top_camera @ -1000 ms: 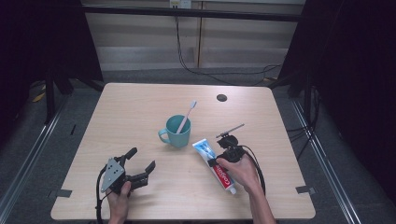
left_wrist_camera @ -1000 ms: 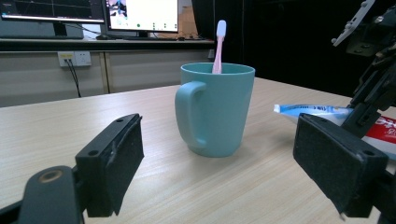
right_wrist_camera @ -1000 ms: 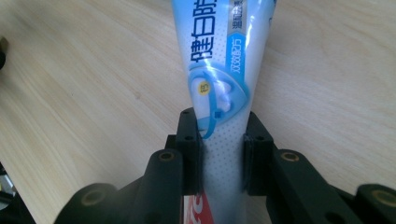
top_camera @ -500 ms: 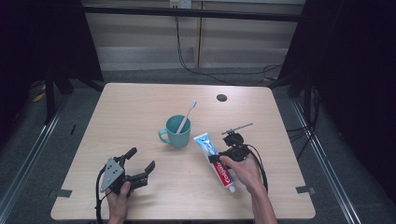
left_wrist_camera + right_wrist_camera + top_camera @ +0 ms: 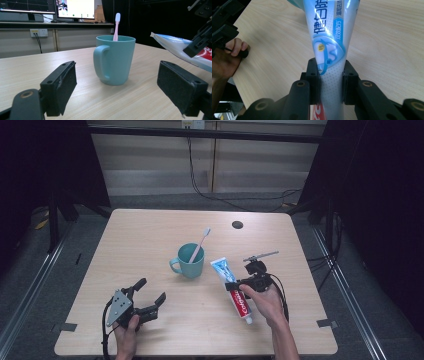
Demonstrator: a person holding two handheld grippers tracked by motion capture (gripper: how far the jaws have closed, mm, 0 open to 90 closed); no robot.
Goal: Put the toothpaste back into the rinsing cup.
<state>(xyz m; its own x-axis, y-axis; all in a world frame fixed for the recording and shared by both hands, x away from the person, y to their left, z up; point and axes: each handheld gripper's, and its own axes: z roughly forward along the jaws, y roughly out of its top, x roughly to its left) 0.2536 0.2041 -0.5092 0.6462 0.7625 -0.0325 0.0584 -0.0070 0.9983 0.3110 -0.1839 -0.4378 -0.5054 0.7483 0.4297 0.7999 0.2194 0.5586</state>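
Note:
A teal mug [image 5: 190, 261] stands mid-table with a pink toothbrush [image 5: 201, 241] leaning in it. My right gripper [image 5: 236, 287] is shut across a white, blue and red toothpaste tube [image 5: 223, 269], right of the mug. In the right gripper view the two pads [image 5: 314, 82] press the tube [image 5: 329, 37] from both sides. The tube's flat blue end [image 5: 172, 43] is raised toward the mug [image 5: 115, 60]. My left gripper [image 5: 151, 291] rests near the front left edge, open, nothing between its pads [image 5: 62, 85]. It faces the mug's handle.
A small dark round hole [image 5: 237, 224] sits in the light wooden table [image 5: 150, 235] near its far edge. Tape marks [image 5: 326, 323] lie at the front corners. Dark frames and cables surround the table. Monitors [image 5: 75, 8] stand beyond its far side.
The right gripper has shifted slightly right and turned a little with the toothpaste tube in it. The left gripper, the mug and the toothbrush have stayed put.

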